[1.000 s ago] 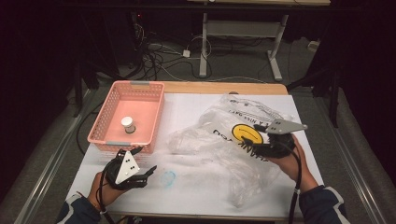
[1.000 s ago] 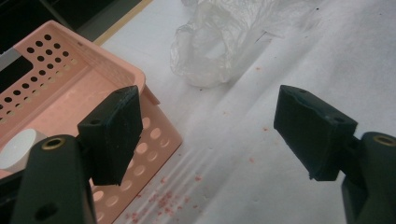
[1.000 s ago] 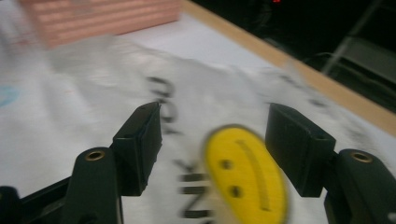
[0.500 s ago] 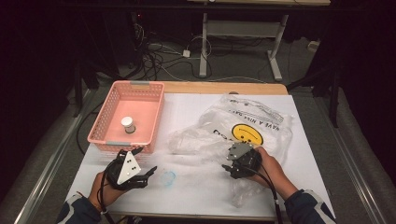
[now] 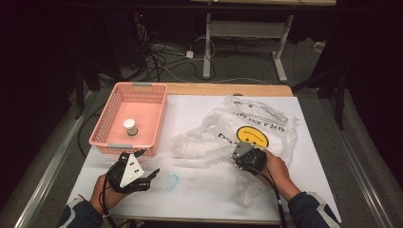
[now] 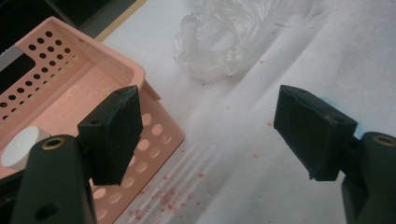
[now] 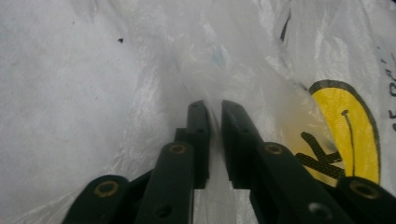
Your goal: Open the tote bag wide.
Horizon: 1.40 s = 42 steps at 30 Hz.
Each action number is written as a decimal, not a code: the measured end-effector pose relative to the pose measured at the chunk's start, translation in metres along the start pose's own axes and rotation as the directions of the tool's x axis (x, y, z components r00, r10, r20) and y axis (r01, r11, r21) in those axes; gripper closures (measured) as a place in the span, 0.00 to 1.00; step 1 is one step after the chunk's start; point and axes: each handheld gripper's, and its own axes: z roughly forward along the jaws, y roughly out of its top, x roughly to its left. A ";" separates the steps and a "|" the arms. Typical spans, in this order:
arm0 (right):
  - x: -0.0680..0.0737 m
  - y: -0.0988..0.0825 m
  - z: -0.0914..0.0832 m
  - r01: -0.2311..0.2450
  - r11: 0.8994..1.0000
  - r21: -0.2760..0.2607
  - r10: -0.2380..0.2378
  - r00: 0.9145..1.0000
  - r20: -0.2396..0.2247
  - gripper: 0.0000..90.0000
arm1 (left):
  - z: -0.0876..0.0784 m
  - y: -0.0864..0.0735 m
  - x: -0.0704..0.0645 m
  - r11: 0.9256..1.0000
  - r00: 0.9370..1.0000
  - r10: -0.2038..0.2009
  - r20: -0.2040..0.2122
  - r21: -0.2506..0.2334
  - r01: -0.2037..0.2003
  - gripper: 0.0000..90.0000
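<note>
A clear plastic bag (image 5: 266, 118) with a yellow smiley face lies crumpled on the white table top, right of centre. My right gripper (image 5: 236, 153) rests on the bag's near part, beside the smiley. In the right gripper view its jaws have just been closing, and the gripper (image 7: 215, 106) is shut on a fold of the bag's film (image 7: 261, 56). My left gripper (image 5: 149, 164) sits at the front left with its jaws wide open. In the left gripper view nothing lies between the open jaws of the gripper (image 6: 208, 100), which stands by the pink basket's corner (image 6: 154, 93).
The pink perforated basket (image 5: 157, 114) stands at the left and holds a small white-capped jar (image 5: 130, 126). A small bluish ring (image 5: 171, 180) lies on the table between the hands. Red specks dot the table (image 6: 233, 154) near the basket. The wooden table edge runs along the back.
My right gripper has moved left and down, from the bag's right side by the smiley to its near middle, and closed on the plastic. The left gripper has stayed put.
</note>
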 end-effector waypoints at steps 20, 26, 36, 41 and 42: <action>-0.021 0.036 -0.041 -0.129 0.938 -0.322 0.186 0.970 0.154 1.00 | -0.009 0.004 0.018 0.998 0.997 -0.057 -0.054 -0.041 0.055 0.26; -0.028 0.038 -0.058 -0.150 0.903 -0.402 0.237 0.955 0.178 1.00 | -0.015 0.012 0.040 0.992 0.990 -0.113 -0.085 -0.065 0.108 0.26; -0.029 0.037 -0.063 -0.160 0.877 -0.453 0.266 0.947 0.181 1.00 | -0.011 0.021 0.076 0.985 0.979 -0.171 -0.111 -0.016 0.170 0.23; -0.028 0.037 -0.064 -0.161 0.875 -0.456 0.266 0.947 0.177 1.00 | 0.001 0.025 0.097 0.975 0.967 -0.217 -0.131 0.014 0.221 0.20; -0.028 0.037 -0.064 -0.164 0.874 -0.458 0.270 0.946 0.177 1.00 | 0.004 0.026 0.100 0.974 0.966 -0.221 -0.135 0.022 0.225 0.20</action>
